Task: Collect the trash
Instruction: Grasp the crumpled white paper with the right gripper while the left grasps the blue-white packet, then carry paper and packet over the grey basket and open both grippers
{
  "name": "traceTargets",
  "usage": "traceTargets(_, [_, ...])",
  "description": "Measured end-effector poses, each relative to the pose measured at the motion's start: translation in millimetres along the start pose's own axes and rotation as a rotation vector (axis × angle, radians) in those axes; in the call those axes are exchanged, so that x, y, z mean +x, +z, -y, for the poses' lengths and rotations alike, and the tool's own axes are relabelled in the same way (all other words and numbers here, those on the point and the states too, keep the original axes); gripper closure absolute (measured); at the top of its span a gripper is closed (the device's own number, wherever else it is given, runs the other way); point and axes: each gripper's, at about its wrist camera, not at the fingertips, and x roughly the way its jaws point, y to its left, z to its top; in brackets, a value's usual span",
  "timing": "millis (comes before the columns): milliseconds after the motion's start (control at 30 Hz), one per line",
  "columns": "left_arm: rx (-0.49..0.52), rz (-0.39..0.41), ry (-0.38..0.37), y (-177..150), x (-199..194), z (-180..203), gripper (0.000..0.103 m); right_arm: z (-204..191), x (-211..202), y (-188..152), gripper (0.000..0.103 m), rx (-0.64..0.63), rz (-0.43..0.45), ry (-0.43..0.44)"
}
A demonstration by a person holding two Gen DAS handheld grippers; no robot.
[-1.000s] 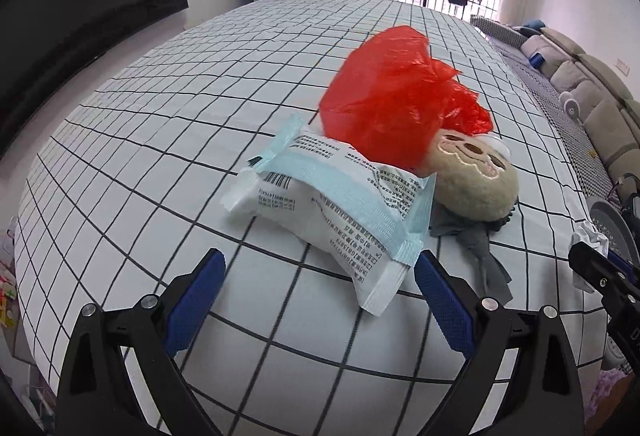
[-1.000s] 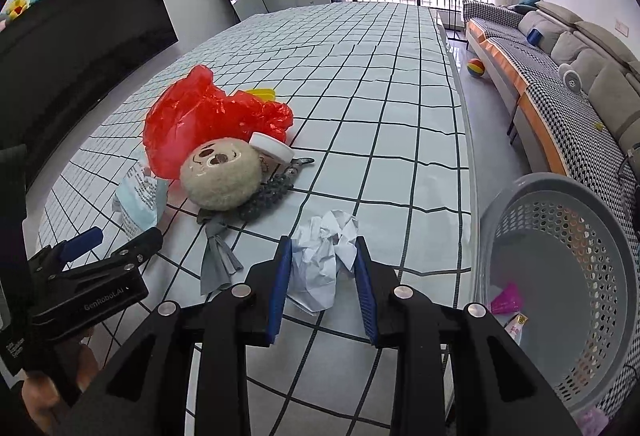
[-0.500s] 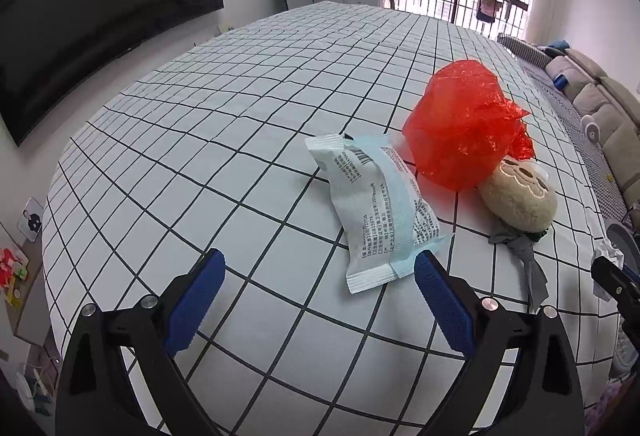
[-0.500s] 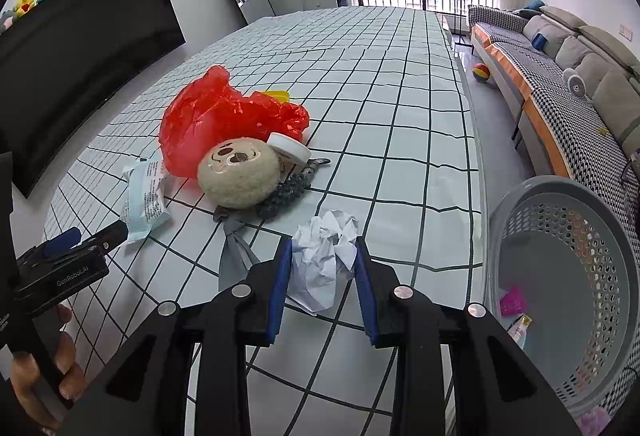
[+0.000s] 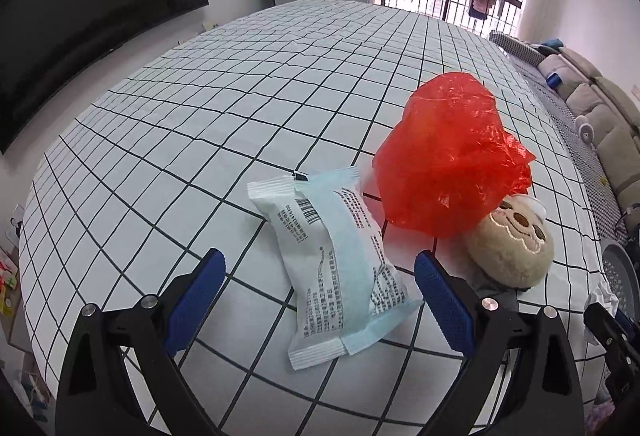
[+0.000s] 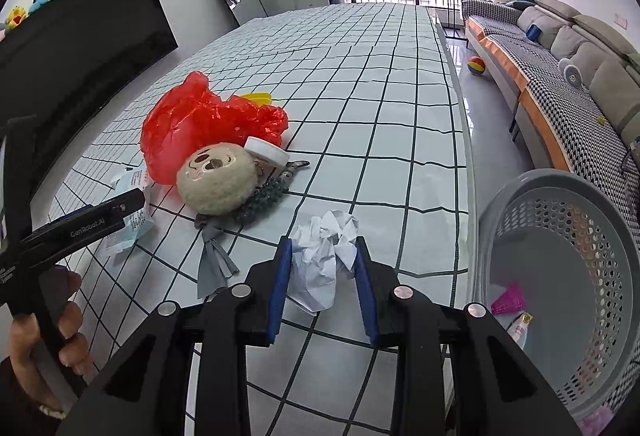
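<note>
I am holding the right gripper (image 6: 322, 286) clamped on the crumpled paper (image 6: 325, 256) near the table's edge (image 6: 460, 139) beside the basket (image 6: 516, 195), while the left gripper (image 5: 320, 296), spread wide, has shifted to straddle the wrapper (image 5: 336, 256), red bag (image 5: 444, 155) and plush ball (image 5: 512, 248) alongside.

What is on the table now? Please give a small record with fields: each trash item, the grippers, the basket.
surface: table with white checked cloth
right gripper: shut on crumpled paper
left gripper: open, around the white and blue wrapper, not touching
red plastic bag: on the cloth, against the plush toy
basket: grey, at the right table edge, a few small items inside
</note>
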Motion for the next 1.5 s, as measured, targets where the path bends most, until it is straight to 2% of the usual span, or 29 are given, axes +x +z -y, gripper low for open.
traceTargets(167, [-0.012, -0.034, 0.013, 3.9, 16.0, -0.4, 0.012, 2.8, 4.9, 0.6, 0.073, 0.007, -0.007, 0.003])
traceTargets(267, [-0.007, -0.045, 0.013, 3.0, 19.4, -2.5, 0.022, 2.4, 7.9, 0.3, 0.073, 0.008, -0.013, 0.003])
traceTargets(333, [-0.005, -0.054, 0.006, 0.9, 20.7, -3.3, 0.038, 2.2, 9.2, 0.6, 0.073, 0.008, -0.014, 0.003])
traceTargets(367, [-0.003, -0.058, 0.003, -0.2, 21.1, -4.1, 0.041, 1.5, 9.5, 0.5, 0.073, 0.007, -0.015, 0.003])
traceTargets(533, [0.002, -0.05, -0.012, -7.7, 12.7, -10.3, 0.046, 1.1, 8.4, 0.2, 0.073, 0.007, -0.013, 0.002])
traceTargets(800, [0.039, 0.011, -0.031, -20.7, -27.4, -8.5, 0.046, 3.1, -4.7, -7.2, 0.073, 0.011, 0.006, -0.011])
traceTargets(1100, [0.128, 0.1, -0.13, -23.6, -76.0, 36.7, 0.046, 26.6, -38.1, -24.8, 0.073, 0.047, 0.036, -0.065])
traceTargets(1500, [0.342, 0.117, -0.328, -47.4, -113.4, 153.0, 0.046, 101.9, -93.4, -43.6, 0.073, 0.141, 0.103, -0.18])
